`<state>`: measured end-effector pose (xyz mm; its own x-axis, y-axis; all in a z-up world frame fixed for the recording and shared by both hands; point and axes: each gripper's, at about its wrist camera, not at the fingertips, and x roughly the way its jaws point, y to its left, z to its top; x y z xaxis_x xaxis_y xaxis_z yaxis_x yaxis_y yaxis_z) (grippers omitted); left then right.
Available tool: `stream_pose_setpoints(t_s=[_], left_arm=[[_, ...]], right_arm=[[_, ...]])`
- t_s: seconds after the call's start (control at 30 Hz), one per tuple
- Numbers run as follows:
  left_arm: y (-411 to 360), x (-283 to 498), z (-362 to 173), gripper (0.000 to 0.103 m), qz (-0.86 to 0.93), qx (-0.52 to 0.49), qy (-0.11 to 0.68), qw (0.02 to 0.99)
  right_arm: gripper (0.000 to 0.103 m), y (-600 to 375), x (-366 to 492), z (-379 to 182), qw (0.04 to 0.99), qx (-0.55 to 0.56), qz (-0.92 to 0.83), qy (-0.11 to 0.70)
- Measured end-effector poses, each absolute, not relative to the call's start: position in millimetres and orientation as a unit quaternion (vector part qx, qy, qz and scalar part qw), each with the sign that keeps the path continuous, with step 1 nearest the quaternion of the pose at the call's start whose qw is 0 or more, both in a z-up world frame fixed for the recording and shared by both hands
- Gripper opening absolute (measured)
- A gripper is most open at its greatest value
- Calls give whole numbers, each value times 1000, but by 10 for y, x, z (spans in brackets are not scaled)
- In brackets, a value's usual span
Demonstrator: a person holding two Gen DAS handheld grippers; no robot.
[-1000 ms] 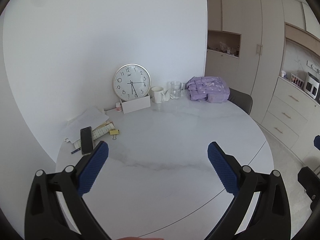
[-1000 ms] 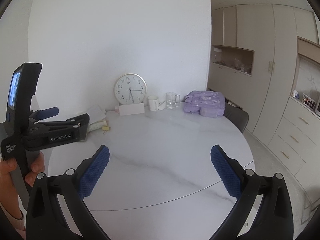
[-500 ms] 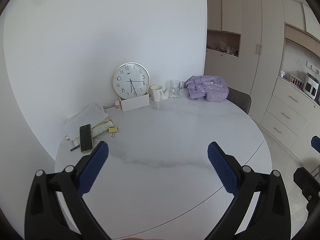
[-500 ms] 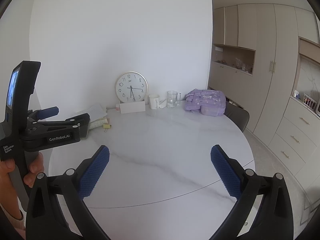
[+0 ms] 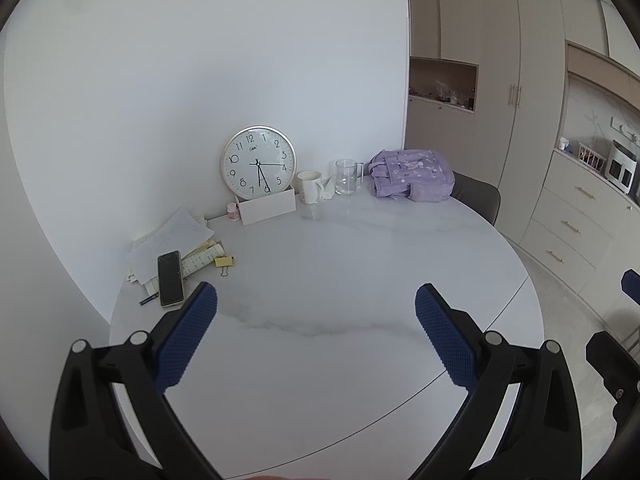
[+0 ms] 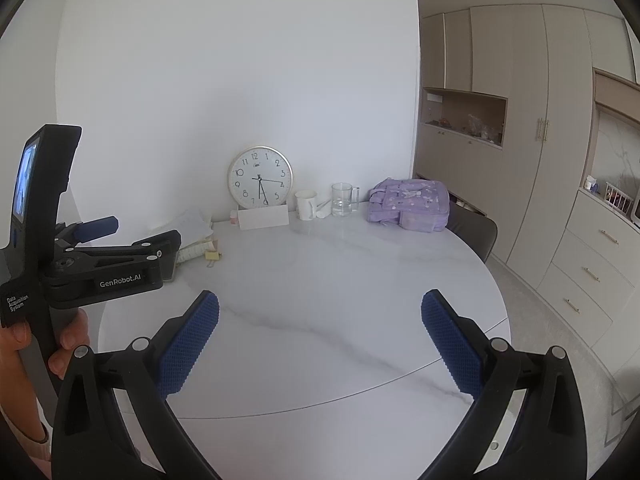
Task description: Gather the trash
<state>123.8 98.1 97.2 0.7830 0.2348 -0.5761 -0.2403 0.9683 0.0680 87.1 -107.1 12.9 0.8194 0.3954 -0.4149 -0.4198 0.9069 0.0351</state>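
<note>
Both tools, left tool (image 5: 316, 320) and right tool (image 6: 320, 326), hover spread apart and empty above the desk (image 5: 340, 272), likely scouting the paper pile (image 5: 172, 236) for trash.

We read "GenRobot.AI" in white letters on the black body of the left gripper (image 6: 96, 226), seen from the right wrist view, and "Data Acquisition System" in small white print lower down on its handle. The wall clock (image 5: 259, 166) standing on the counter (image 5: 340, 264) against the wall carries black numerals 1 to 12 around its white dial; a small mark under the 12 is too small for us to read. We make out nothing legible on the papers (image 5: 170, 240).
</note>
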Motion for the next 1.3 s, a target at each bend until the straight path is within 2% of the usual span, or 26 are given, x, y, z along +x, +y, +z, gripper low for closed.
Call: stream_pose_setpoints(t_s=[1.3], left_arm=[[945, 1244, 950, 95, 128, -8, 313, 941]], right_arm=[[101, -1118, 897, 75, 952, -14, 209, 221]])
